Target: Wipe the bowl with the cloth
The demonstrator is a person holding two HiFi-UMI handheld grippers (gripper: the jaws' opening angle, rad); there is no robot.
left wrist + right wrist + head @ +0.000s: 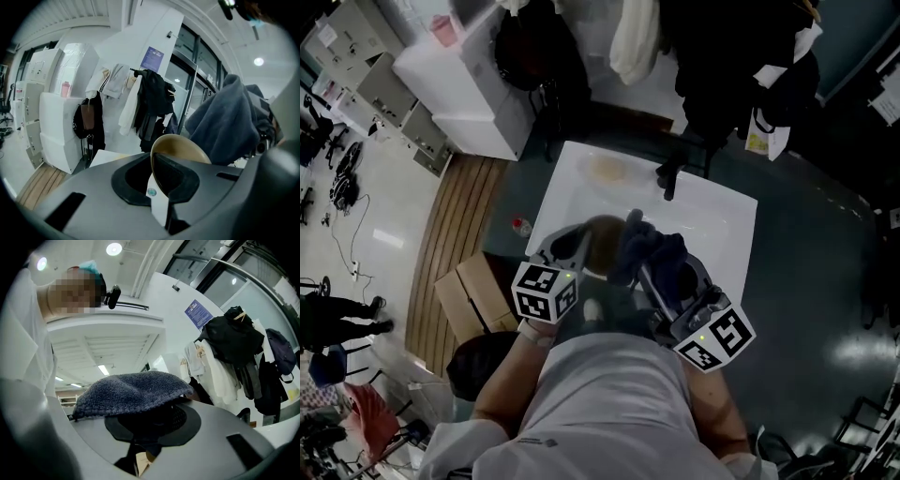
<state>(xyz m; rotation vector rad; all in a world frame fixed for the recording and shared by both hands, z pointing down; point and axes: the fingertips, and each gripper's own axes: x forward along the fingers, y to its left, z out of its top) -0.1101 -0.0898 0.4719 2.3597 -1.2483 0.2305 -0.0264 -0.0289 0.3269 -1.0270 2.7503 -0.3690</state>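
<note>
Head view: person stood over a white table, a gripper in each hand. Left gripper and right gripper were close together, held up over the near edge of the table. Brown bowl sat between them, off the tabletop, left gripper at its left side. Dark blue cloth was bunched at the bowl's right side, touching it and covering the right gripper's tips. A brownish patch lay on the far part of the table, with a small black object beside it. Cardboard box was on the floor at left, a white cabinet further back. Left gripper view: left gripper had its jaws clamped on the rim of the bowl, the bowl standing on edge with the rim running down between the jaws. The cloth hung just right of the bowl, against it. Coats hung on a rack behind, next to the white cabinet with a pink bottle on top. Right gripper view: right gripper had its jaws closed on the cloth, which mushroomed out above them and hid the tips. A tan bit showed low between the jaws; could not tell what it was. Hanging clothes and a blue poster were on the wall at right.
</note>
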